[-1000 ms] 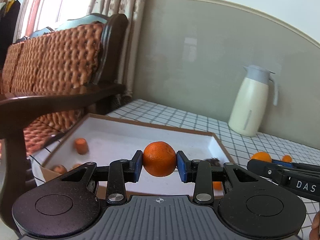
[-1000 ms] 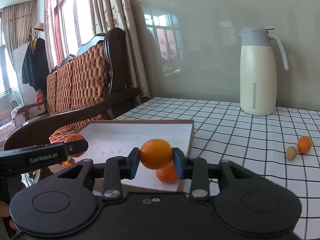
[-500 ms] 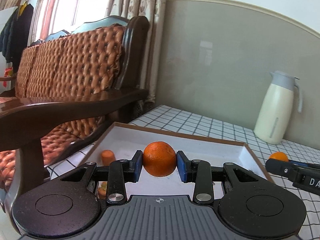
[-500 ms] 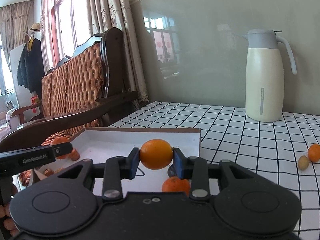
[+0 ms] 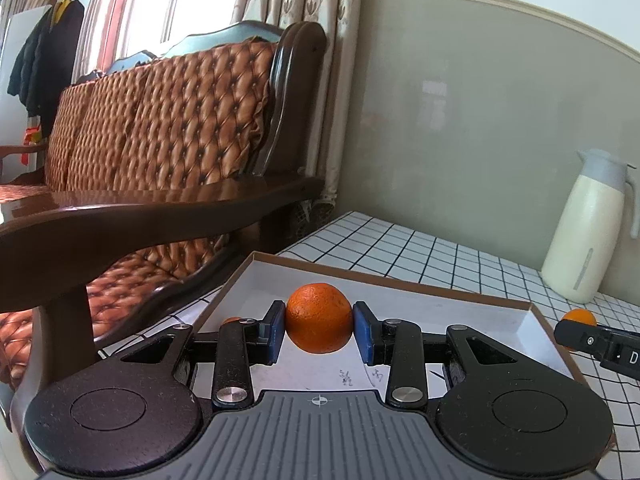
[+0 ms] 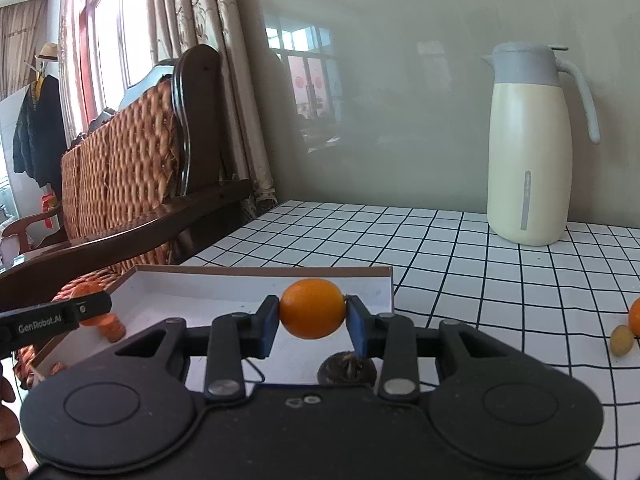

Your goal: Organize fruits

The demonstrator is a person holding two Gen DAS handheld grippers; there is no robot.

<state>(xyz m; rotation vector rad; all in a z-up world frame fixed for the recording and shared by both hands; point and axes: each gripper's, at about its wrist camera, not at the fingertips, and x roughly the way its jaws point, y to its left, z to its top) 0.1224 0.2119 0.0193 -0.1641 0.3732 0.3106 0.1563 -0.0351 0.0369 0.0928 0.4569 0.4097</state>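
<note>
Orange fruit (image 6: 312, 314), long axis crosswise, clamped in right hand-held gripper (image 6: 312, 316); rounder orange (image 5: 319, 317) in left (image 5: 319, 330).

Left gripper (image 5: 319, 330): matte black linkage arms; blue rectangular pads; two silver pivot screws; round black discs each side; grey ribbed housing with white crosshair mark
Right gripper (image 6: 312, 320): same black arms; blue pads; silver screws; plain black housing
Side lettering: white "GenRobot.AI" on a finger
</note>
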